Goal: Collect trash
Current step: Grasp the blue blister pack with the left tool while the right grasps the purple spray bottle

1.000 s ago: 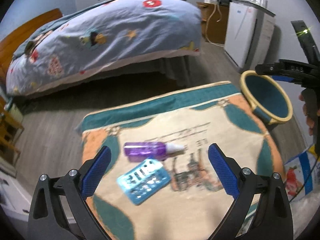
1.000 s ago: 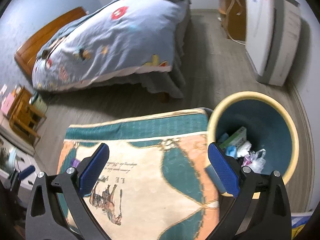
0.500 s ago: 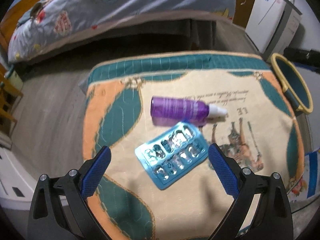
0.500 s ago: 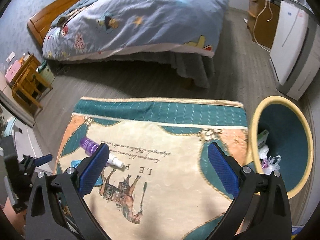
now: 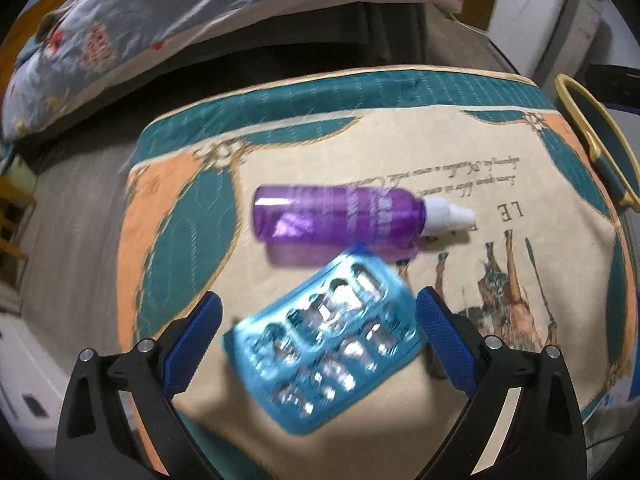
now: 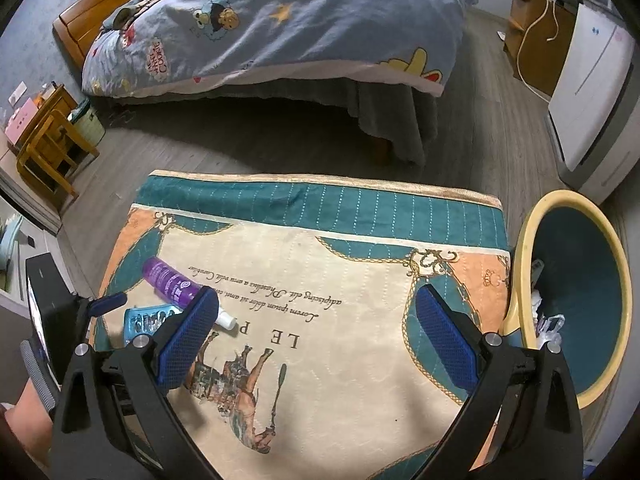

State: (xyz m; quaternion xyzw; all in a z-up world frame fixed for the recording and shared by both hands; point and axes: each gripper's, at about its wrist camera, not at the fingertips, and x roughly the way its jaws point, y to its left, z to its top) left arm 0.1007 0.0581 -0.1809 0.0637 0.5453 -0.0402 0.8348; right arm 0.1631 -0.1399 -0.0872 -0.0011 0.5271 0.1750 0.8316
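On the rug [image 5: 500,152], left gripper [image 5: 318,336] has closed in over the blister pack [image 5: 324,356].

**Dim room, blurred left view**

Soft indoor light. In the left wrist view, motion blur smears the blister pack [image 5: 326,340] and purple bottle [image 5: 340,220]. The right wrist view is sharper. Fisheye bending and black corners frame both; deep shadow lies under the bed [image 6: 280,20].
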